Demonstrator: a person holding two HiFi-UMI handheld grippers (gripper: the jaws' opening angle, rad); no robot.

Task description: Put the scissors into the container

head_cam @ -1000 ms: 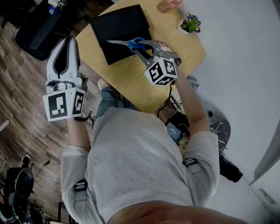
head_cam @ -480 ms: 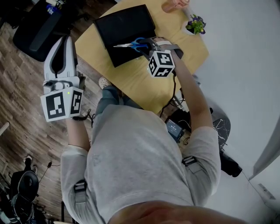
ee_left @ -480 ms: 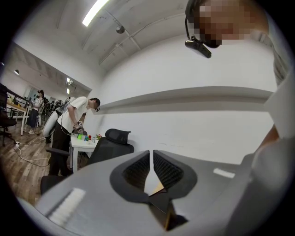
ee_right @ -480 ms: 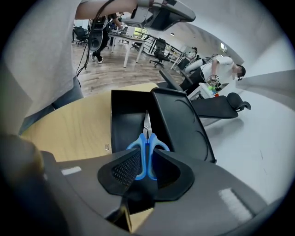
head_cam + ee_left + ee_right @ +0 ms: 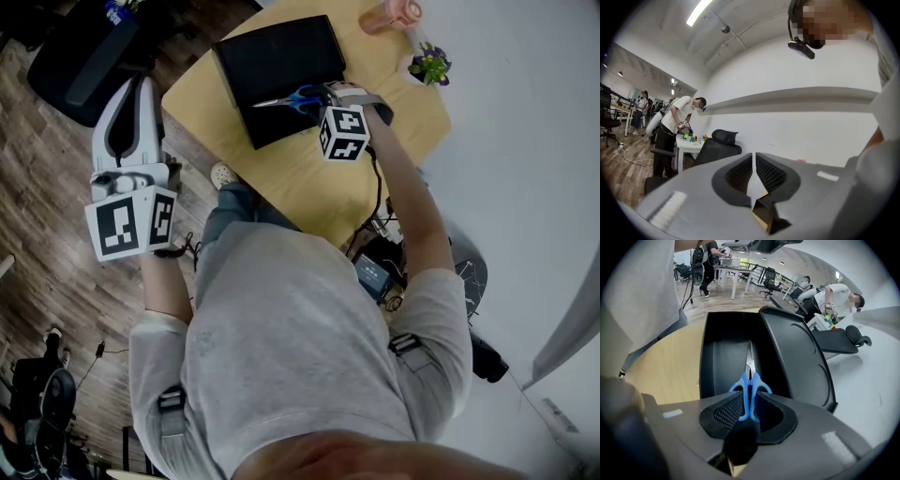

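Blue-handled scissors (image 5: 298,97) hang over the black container (image 5: 272,56) on the wooden table, blades pointing left. My right gripper (image 5: 322,96) is shut on their handles. In the right gripper view the scissors (image 5: 750,386) stand edge-on between the pads of the right gripper (image 5: 749,401), and the blades reach over the container's open tray (image 5: 721,357); its raised lid (image 5: 797,357) is on the right. My left gripper (image 5: 139,94) stays off the table's left side, above the floor. Seen from its own camera, the left gripper (image 5: 753,168) is shut on nothing.
A small potted plant (image 5: 430,66) and a pink cup (image 5: 394,14) stand at the far edge of the table (image 5: 309,178). A black office chair (image 5: 84,66) is at the left, and cables and a device (image 5: 375,277) lie on the floor below. People work at distant tables (image 5: 679,122).
My right gripper has carried the scissors a little farther over the container. The left gripper has barely moved.
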